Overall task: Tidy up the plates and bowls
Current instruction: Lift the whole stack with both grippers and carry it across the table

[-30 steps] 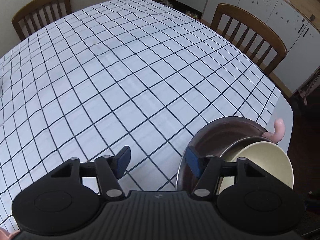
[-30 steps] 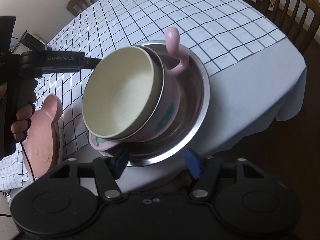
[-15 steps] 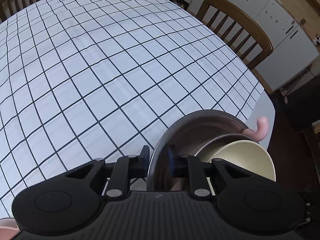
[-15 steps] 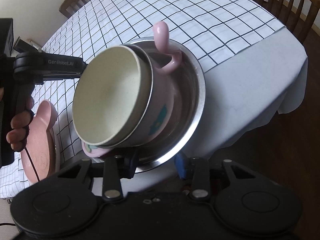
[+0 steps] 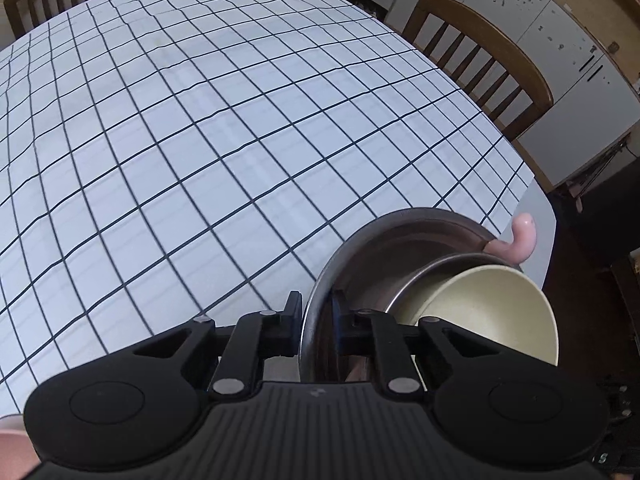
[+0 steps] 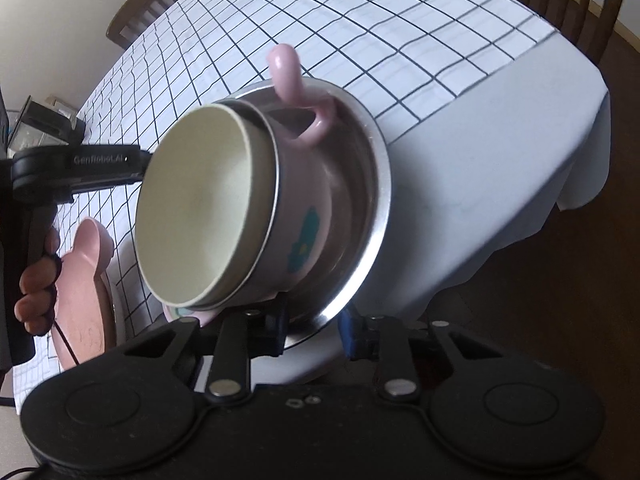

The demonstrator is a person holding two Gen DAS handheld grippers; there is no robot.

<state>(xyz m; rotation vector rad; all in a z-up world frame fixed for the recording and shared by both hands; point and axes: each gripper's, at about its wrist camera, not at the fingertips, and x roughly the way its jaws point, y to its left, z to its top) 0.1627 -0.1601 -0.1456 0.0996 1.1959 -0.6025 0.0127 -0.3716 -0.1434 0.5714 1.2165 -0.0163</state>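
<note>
Checked tablecloth (image 5: 200, 140) bare; cream bowl (image 5: 492, 308) and pink handled bowl (image 6: 308, 208) nested in steel bowl (image 5: 384, 248) at five o'clock. Left gripper (image 5: 316, 320) clamped on the rim, right gripper (image 6: 314, 326) just closing around it, bite unclear. Pink plate (image 6: 84, 288) at eight o'clock not yet stacked.

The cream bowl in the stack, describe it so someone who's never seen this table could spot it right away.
Start at the checked tablecloth and go to its near edge, where a wide steel bowl sits tilted. Nested in it is a pink bowl with a curled handle, and the cream bowl sits innermost. It is the only plain, matte, off-white one, with no handle or print.
</note>
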